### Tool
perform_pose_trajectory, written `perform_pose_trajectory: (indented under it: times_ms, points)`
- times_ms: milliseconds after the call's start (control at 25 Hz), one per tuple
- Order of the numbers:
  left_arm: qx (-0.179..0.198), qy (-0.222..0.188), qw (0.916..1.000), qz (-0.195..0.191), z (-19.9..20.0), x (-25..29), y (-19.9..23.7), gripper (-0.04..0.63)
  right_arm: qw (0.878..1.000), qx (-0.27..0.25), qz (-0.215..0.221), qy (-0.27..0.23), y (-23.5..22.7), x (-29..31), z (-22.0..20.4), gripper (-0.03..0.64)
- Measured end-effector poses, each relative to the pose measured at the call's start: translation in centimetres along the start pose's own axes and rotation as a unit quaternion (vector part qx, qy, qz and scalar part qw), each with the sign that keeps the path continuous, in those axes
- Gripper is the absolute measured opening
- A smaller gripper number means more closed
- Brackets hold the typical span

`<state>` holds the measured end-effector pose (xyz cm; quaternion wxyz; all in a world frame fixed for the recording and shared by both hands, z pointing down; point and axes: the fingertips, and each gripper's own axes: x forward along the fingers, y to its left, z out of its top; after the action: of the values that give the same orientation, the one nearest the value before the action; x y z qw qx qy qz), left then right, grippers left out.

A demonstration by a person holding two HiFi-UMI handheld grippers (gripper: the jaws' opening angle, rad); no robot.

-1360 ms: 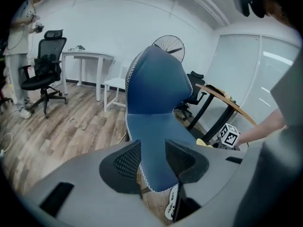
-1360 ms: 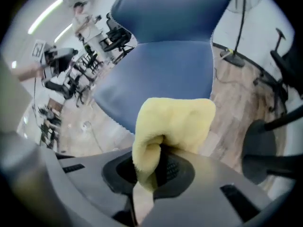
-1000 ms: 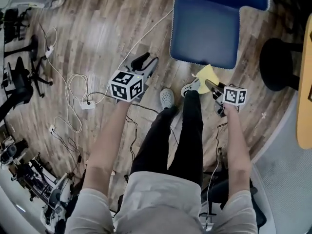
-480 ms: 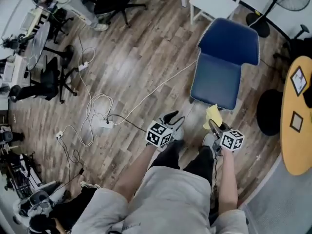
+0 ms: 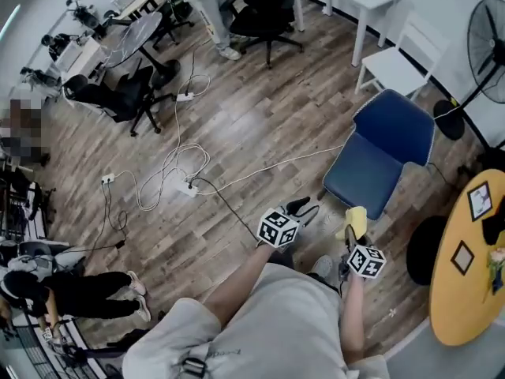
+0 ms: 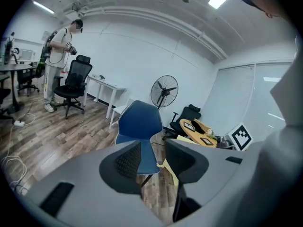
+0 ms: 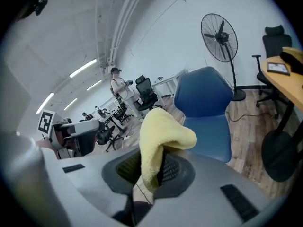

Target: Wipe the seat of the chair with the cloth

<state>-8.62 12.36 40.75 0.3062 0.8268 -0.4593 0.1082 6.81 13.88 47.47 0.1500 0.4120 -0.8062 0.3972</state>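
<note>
The blue chair [image 5: 371, 176] stands on the wood floor ahead of me, seat bare, backrest [image 5: 397, 126] on the far side. A yellow cloth [image 5: 353, 221] sticks up from my right gripper [image 5: 351, 231], which is shut on it just short of the seat's front edge. In the right gripper view the cloth [image 7: 163, 131] folds over between the pads, with the chair [image 7: 206, 112] beyond. My left gripper [image 5: 304, 208] hangs to the left of the cloth, off the chair. Its jaws stand open and hold nothing in the left gripper view [image 6: 154, 162], with the chair [image 6: 137, 122] ahead.
A round wooden table [image 5: 461, 290] stands at right, with a black round stool [image 5: 424, 251] between it and the chair. Behind the chair are a white chair [image 5: 394, 69] and a fan [image 5: 485, 30]. Cables and a power strip [image 5: 188, 186] trail across the floor at left. Another person [image 5: 71, 290] is at lower left.
The head view has swung up and back, so the chair looks smaller and further off. Both grippers keep their places before the seat; the cloth stays held.
</note>
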Motion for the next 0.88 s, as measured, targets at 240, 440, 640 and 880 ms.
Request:
perform_pose_trajectory:
  times_ms: [240, 440, 640, 880]
  points:
    - [-0.013, -0.025, 0.9993, 0.025, -1.4, 0.4, -5.2, 0.178, 0.999, -0.039, -0.012, 0.0, -1.9, -4.6, -0.2, 0.048]
    - [-0.01, -0.022, 0.999, 0.037, -3.0, 1.1, -7.7, 0.163, 0.999, -0.044, -0.016, -0.005, -3.4, -7.0, -1.1, 0.048]
    - [-0.008, -0.035, 0.9982, 0.047, -3.5, 0.7, -9.2, 0.069, 0.998, -0.062, -0.018, -0.006, -4.3, -8.2, -1.7, 0.048]
    - [-0.007, -0.031, 0.9983, 0.048, -4.5, 1.3, -10.9, 0.026, 0.998, -0.06, -0.024, -0.018, -5.9, -10.4, -2.3, 0.048]
